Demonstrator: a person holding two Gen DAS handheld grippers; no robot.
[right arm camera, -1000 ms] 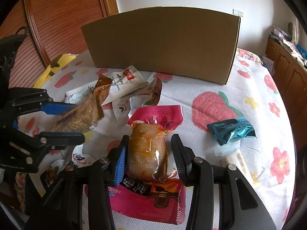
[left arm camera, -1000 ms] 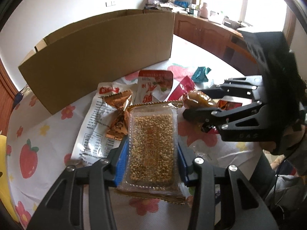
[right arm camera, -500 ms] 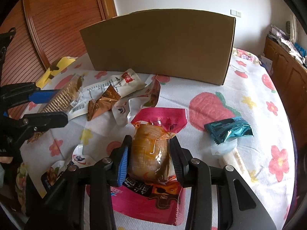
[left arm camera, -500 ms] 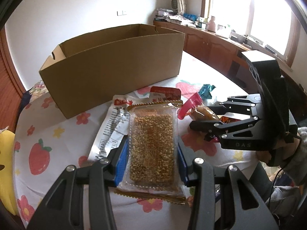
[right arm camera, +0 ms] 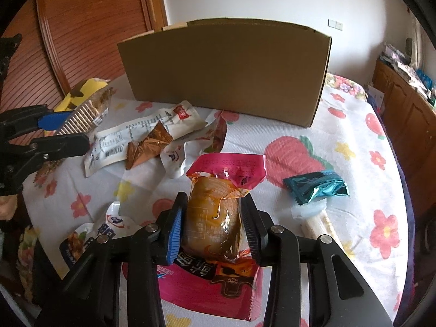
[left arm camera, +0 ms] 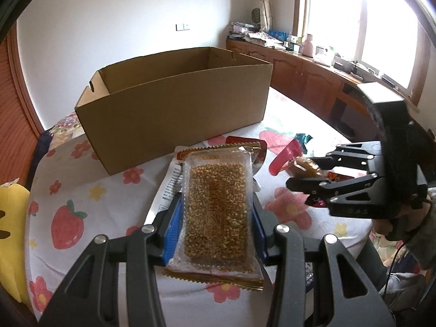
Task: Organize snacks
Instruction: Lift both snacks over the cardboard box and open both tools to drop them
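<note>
Above flowered tablecloth (left arm camera: 90, 199): left tool (left arm camera: 216, 218) clamps grain bar packet (left arm camera: 216, 212); right tool (right arm camera: 211, 222) clamps brown vacuum-packed snack (right arm camera: 215, 218).

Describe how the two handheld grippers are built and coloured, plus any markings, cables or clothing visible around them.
Both are black plastic two-finger tools with truss-like cut-out linkages and silver pivot screws. The left gripper carries ribbed blue pads on its fingers; the right gripper shows a blue pad on one finger, a dark one opposite. From the left wrist view, the right gripper's body bears faint embossed lettering, with a thin black cable and a grey sleeve beside it.
</note>
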